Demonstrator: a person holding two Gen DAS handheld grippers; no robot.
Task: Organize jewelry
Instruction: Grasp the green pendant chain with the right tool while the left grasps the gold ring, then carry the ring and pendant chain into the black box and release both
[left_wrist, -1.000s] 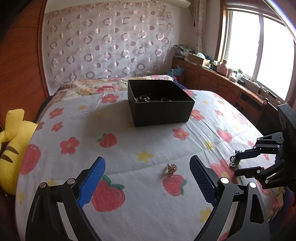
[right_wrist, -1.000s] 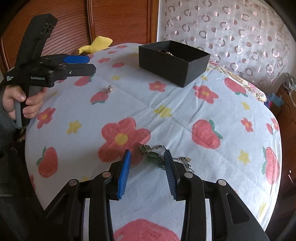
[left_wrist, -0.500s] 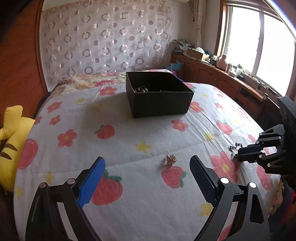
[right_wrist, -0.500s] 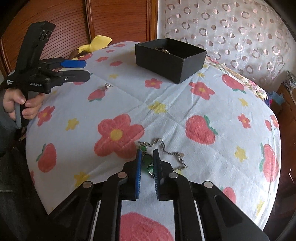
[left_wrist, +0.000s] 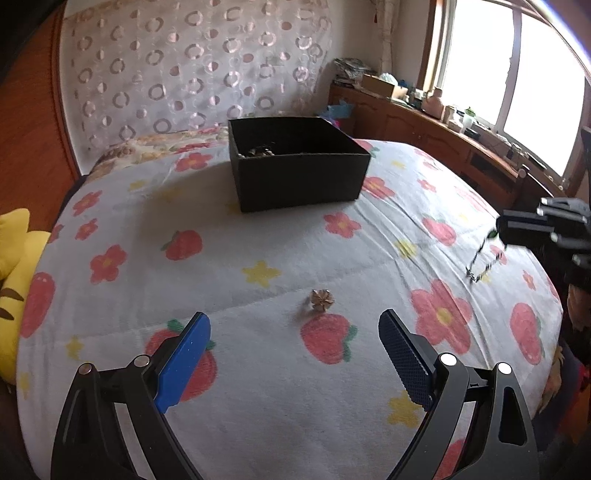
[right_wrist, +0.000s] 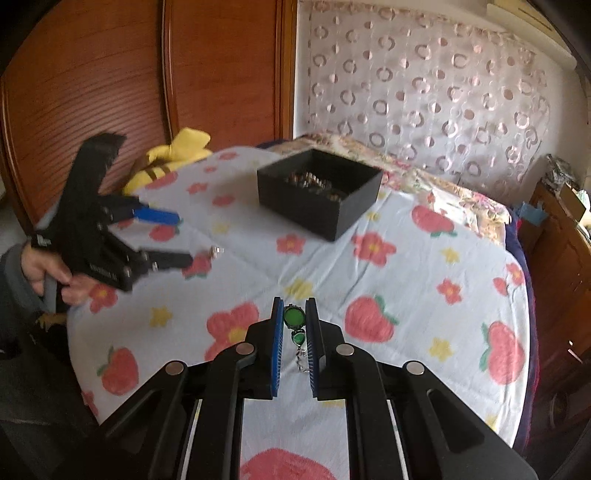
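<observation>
Bed with a strawberry-print sheet (right_wrist: 406, 280). Green-stone bracelet (right_wrist: 294, 317) clamped between the right gripper (right_wrist: 293, 314) pads, chain dangling above the sheet. Left gripper (left_wrist: 295, 332) jaws wide apart, empty, small flower earring (left_wrist: 322, 298) just ahead. Black box (left_wrist: 299, 177) further back.

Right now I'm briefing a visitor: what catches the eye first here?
The green-stoned bracelet pinched in the right tool, chain dangling above the strawberry-print bedspread. Behind it, the black box holding jewelry sits mid-bed, and a small gold earring lies before the open left tool.
</observation>
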